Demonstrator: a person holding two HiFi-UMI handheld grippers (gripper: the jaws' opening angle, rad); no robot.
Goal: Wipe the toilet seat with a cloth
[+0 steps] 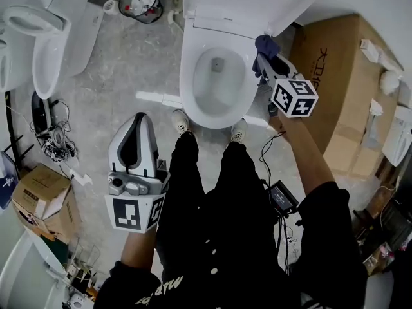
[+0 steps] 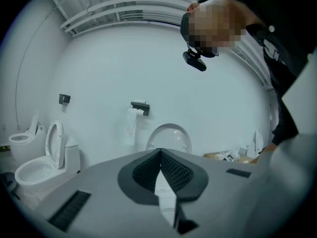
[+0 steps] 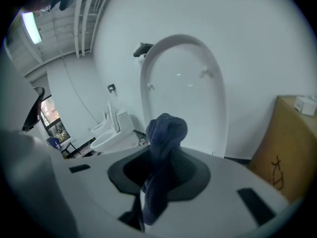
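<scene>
A white toilet with its lid raised stands ahead of me, its seat (image 1: pixel 193 76) ringing the bowl. My right gripper (image 1: pixel 265 58) is shut on a dark blue cloth (image 1: pixel 266 45), which hangs bunched at the seat's right edge; I cannot tell if it touches. In the right gripper view the cloth (image 3: pixel 166 133) sticks up from the jaws in front of the raised lid (image 3: pixel 185 93). My left gripper (image 1: pixel 140 117) is shut and holds nothing, low beside the person's left leg, away from the toilet. Its view shows the closed jaws (image 2: pixel 160 152) and the lid (image 2: pixel 168 137) beyond.
A second toilet (image 1: pixel 38 44) stands at the far left. A black bin (image 1: pixel 141 4) sits by the back wall. A large cardboard box (image 1: pixel 341 89) fills the right side. Cables (image 1: pixel 55 137) and a small open box (image 1: pixel 42 195) lie at the left, and a dark device (image 1: pixel 283 198) lies by the right foot.
</scene>
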